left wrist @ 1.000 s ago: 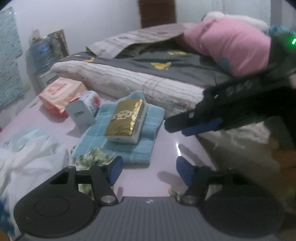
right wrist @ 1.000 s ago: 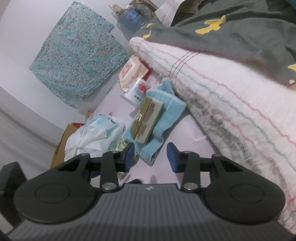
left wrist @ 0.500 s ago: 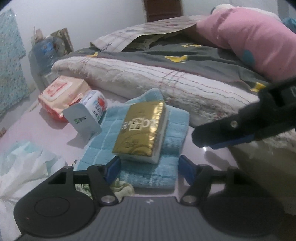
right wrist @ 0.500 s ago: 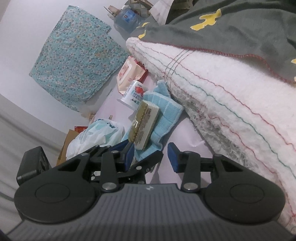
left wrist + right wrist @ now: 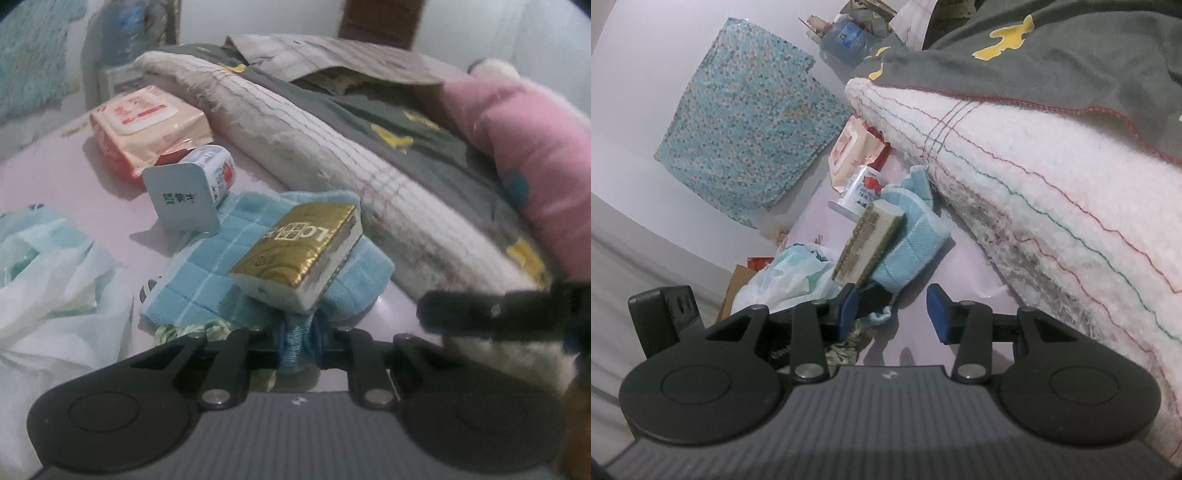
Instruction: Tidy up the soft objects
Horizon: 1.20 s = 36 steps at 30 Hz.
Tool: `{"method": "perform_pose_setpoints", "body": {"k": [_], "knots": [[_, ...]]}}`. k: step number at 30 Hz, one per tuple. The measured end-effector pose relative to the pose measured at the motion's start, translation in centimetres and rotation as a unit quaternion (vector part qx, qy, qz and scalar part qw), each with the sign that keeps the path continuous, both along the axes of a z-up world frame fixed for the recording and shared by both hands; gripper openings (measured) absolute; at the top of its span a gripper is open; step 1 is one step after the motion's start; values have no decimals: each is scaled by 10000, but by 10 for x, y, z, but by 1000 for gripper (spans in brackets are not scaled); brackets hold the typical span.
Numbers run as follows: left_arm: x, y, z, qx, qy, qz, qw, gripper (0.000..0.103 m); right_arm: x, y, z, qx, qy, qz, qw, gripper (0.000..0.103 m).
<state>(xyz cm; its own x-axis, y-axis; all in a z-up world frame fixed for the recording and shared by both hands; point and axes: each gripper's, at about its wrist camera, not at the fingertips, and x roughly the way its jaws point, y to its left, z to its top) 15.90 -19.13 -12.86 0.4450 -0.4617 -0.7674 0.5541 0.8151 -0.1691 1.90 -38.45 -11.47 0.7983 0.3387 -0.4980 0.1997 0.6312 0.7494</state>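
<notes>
Where they gaped a moment ago, the left tongs (image 5: pixel 298 345) now pinch the blue towel (image 5: pixel 207 273) (right tongs (image 5: pixel 894 312) spread).

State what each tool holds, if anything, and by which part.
The left tool is shut on the near edge of the blue checked towel, which carries the gold tissue pack. The right tool is open and holds nothing.

Left hand-held gripper (image 5: pixel 298 347) fingertips hidden by blue towel (image 5: pixel 207 273)
</notes>
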Motion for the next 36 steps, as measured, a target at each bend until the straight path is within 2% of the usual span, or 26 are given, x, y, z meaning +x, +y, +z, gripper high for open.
{"method": "perform_pose_setpoints", "body": {"k": [2,6,11,14,16,18,19,21,23,25,27,28,36], "knots": [[2,6,5,-176,86,75,9998,15,4,-1,-1,63,-2,-31,10000,47],[4,15,14,-535,305,189,9979,14,17,-1,-9,362,21,-40,9993,66],[2,25,20,-906,634,271,9935,14,37,2,-16,738,-154,117,9971,69],[-1,27,25,-1042,635,184,9924,14,47,7,-18,743,-202,159,9969,68],[-4,27,30,-1040,534,108,9931,14,56,8,-18,837,-217,173,9961,64],[-5,26,34,-1007,419,59,9940,14,65,9,-16,868,-266,221,9956,41],[-5,27,35,-994,381,55,9943,14,69,11,-14,844,-265,239,9958,37],[-7,27,36,-995,320,45,9945,14,75,13,-10,815,-277,236,9960,23],[-9,28,36,-994,280,31,9946,15,79,16,-5,752,-275,233,9965,16],[-12,31,38,-1057,239,-31,9941,20,78,16,0,590,-294,201,9976,13],[-18,35,43,-1070,162,-40,9941,36,76,14,4,506,-282,134,9982,12],[-21,37,46,-1065,103,-25,9943,39,74,10,5,518,-265,107,9983,12],[-52,63,75,-880,-442,83,9951,44,35,-4,13,446,18,137,9989,10]]}}
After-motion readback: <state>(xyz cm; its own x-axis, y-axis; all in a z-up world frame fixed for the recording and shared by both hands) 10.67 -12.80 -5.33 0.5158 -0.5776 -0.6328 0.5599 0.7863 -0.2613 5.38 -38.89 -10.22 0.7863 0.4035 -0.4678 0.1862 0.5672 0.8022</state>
